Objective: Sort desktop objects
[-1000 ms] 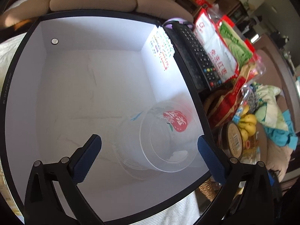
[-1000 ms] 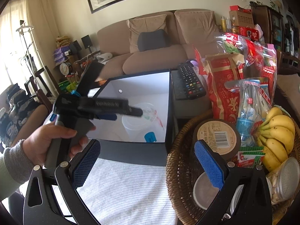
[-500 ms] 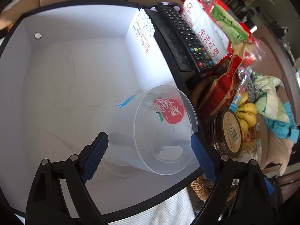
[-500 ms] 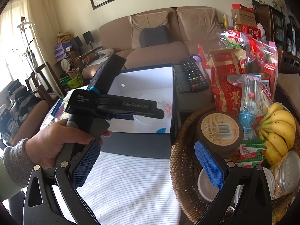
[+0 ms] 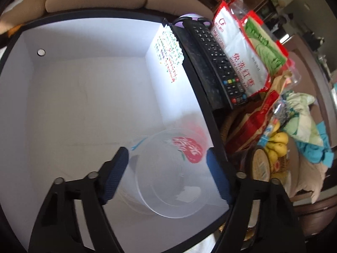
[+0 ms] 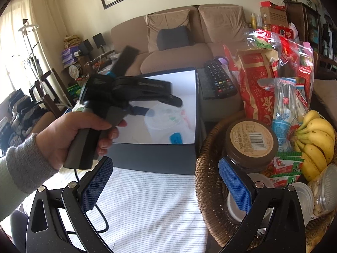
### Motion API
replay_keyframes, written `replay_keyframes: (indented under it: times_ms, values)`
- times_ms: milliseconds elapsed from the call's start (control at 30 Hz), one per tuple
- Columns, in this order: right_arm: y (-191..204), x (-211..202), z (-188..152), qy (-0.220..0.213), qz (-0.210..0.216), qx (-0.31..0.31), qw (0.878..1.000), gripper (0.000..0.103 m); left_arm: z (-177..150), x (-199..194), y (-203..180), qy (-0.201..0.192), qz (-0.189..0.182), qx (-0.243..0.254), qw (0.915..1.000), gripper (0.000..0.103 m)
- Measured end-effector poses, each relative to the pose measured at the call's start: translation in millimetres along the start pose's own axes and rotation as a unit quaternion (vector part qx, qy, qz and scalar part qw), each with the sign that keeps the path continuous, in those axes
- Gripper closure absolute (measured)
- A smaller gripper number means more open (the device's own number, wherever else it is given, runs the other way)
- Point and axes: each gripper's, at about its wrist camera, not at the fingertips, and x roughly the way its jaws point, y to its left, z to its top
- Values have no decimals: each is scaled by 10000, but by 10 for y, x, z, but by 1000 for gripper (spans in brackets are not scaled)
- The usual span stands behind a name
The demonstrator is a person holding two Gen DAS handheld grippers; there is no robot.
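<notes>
A clear plastic cup with a red logo sits between the blue pads of my left gripper, inside a black box with white walls, near its right wall. The jaws have closed in on the cup's sides and grip it. In the right wrist view the left gripper reaches into the box around the cup. My right gripper is open and empty above the striped cloth, in front of the box.
A wicker basket at right holds a brown-lidded jar, bananas, snack bags and lidded tubs. A black remote lies on a dark block right of the box. Red and white food bags stand behind it.
My left gripper has narrowed around the cup and moved it down toward the box's right wall. The right gripper has barely moved.
</notes>
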Motion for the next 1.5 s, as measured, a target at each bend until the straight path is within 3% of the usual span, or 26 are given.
replay_keyframes:
  times_ms: [300,367,433,567,767,967,1167,1333,1500]
  values:
    - [25,76,-20,61,43,56,10000,0,-138,-65,4,70,-46,-192,9998,35]
    - [46,69,-15,61,54,62,9999,0,-160,-54,-6,100,-16,-251,9996,32]
    - [74,66,-9,80,12,46,10000,0,-151,19,38,222,54,-437,9988,20]
    - [102,86,11,113,-157,1,9998,0,-148,13,100,237,-85,-626,9977,18]
    - [111,235,67,253,-328,-42,9991,0,-319,-380,33,-104,112,-155,9998,14]
    - [234,377,102,290,-397,-126,9987,0,-625,-857,257,-458,476,-44,9978,10]
    - [389,476,171,256,-455,-139,9985,0,-1031,-1452,498,-1260,1070,379,9855,0]
    - [513,526,199,254,-503,-104,9984,0,-1298,-1621,596,-1255,1334,594,9813,0]
    - [614,471,184,243,-500,46,9984,0,-1540,-1698,619,-1158,1265,677,9829,0]
